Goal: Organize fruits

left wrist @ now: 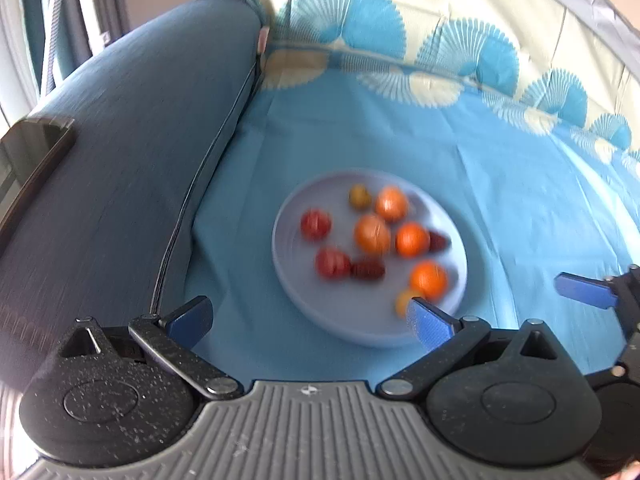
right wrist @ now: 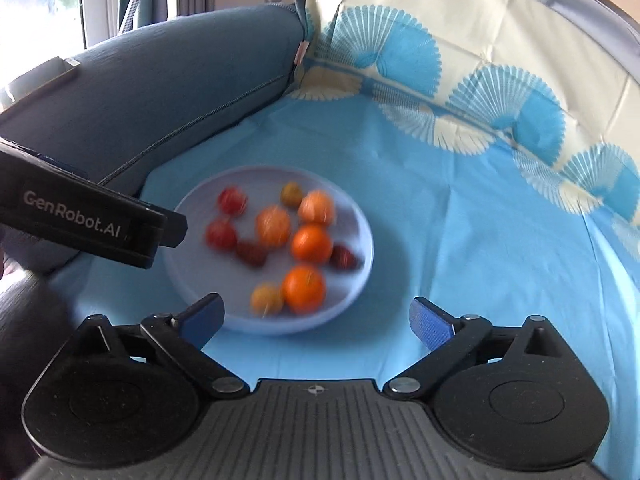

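The left gripper [left wrist: 310, 322] hung with its fingers [left wrist: 430, 324] spread wide and nothing between them. Ahead of them, slightly toward the right finger, sat the plate [left wrist: 304, 308] of fruit on a blue cloth [left wrist: 500, 208]; the right fingertip overlapped the plate's near rim. Beyond the left finger rose a grey cushion [left wrist: 140, 152], its piped edge running away from that fingertip, so free cloth lay mostly ahead and past the right finger. Further ahead the patterned cloth climbed a backrest.

The right gripper [right wrist: 318, 322] also had its fingers [right wrist: 202, 320] wide apart and empty. The plate [right wrist: 360, 280] lay ahead of its left finger, whose tip covered the near rim; bare cloth [right wrist: 480, 240] stretched ahead of the right finger. The other gripper's black body [right wrist: 80, 220], lettered GenRobot.AI, crossed in from the left edge and hid part of the plate's far left rim.

Motion blur smeared the fruit: several oranges [right wrist: 304, 288], some red pieces [right wrist: 220, 234] and small yellowish ones [right wrist: 267, 298] showed, but their kinds and exact number were unclear. They were roundish, scattered loose across the round plate, with no long axis to read. A dark object [left wrist: 36, 152] on the cushion was cut off at the frame edge.
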Action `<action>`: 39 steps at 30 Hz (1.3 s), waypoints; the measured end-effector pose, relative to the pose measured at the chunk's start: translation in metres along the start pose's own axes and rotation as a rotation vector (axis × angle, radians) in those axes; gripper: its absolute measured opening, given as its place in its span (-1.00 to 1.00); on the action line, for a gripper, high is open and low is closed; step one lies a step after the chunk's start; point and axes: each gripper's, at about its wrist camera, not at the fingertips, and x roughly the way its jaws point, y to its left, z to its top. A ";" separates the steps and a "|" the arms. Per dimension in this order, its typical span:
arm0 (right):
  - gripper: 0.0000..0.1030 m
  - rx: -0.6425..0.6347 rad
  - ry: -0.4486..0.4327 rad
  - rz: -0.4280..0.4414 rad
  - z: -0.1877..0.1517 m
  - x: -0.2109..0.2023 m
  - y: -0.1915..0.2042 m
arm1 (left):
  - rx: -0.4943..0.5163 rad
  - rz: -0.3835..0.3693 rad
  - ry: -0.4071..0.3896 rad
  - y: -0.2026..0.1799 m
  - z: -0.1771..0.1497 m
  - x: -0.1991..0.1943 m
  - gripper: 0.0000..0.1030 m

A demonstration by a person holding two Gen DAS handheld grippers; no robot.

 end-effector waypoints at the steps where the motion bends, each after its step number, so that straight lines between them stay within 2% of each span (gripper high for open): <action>1: 0.94 0.008 0.005 0.004 -0.005 -0.009 0.002 | 0.001 0.006 0.004 0.001 -0.006 -0.006 0.99; 6: 0.99 0.055 -0.011 -0.010 -0.023 -0.048 0.011 | 0.028 0.037 -0.003 -0.005 -0.028 -0.035 0.99; 10: 0.99 0.073 -0.034 -0.024 -0.035 -0.072 0.012 | 0.045 0.039 -0.041 -0.013 -0.039 -0.060 0.99; 18: 0.99 0.097 -0.102 -0.048 -0.047 -0.108 0.010 | 0.076 0.041 -0.087 -0.031 -0.049 -0.092 0.99; 28: 0.99 0.104 -0.158 -0.074 -0.055 -0.137 0.010 | 0.094 0.043 -0.133 -0.039 -0.054 -0.116 0.99; 39: 0.99 0.084 -0.206 -0.092 -0.059 -0.156 0.018 | 0.060 0.059 -0.158 -0.033 -0.056 -0.134 0.99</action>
